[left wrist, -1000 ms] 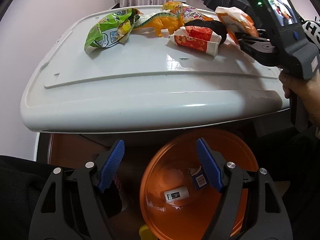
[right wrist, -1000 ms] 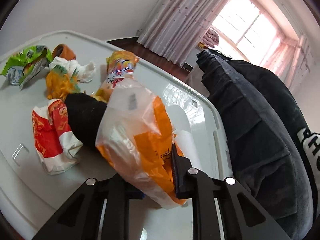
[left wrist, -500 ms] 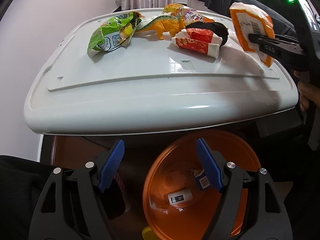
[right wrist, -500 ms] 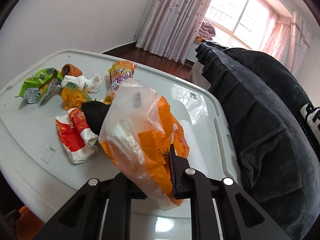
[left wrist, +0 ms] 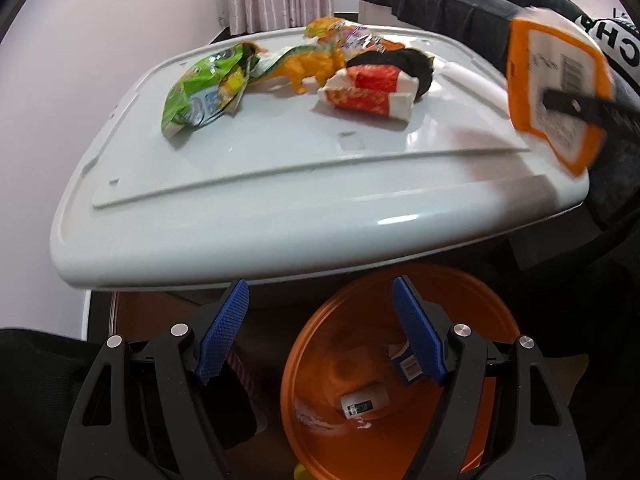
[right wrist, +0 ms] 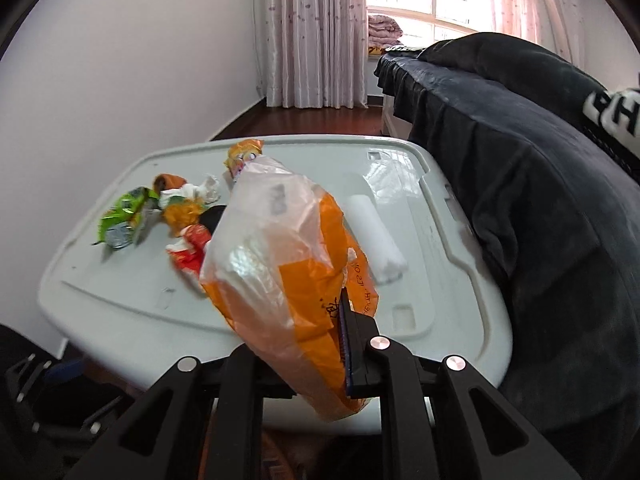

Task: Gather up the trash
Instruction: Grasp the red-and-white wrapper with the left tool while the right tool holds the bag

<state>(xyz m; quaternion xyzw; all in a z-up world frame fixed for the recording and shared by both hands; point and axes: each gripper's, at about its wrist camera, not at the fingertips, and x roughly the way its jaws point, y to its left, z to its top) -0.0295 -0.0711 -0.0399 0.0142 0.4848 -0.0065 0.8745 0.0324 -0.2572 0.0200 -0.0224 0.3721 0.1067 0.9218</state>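
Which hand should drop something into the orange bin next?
The right. Its gripper is shut on the orange plastic bag, lifted off the white lid. The left gripper hovers open and empty over the orange bin.

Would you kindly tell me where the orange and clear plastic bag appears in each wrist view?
Left wrist view: the orange and clear plastic bag is at the upper right, off the white lid.
Right wrist view: centre foreground, clamped in the right gripper.
Shared landmark: the green snack wrapper.
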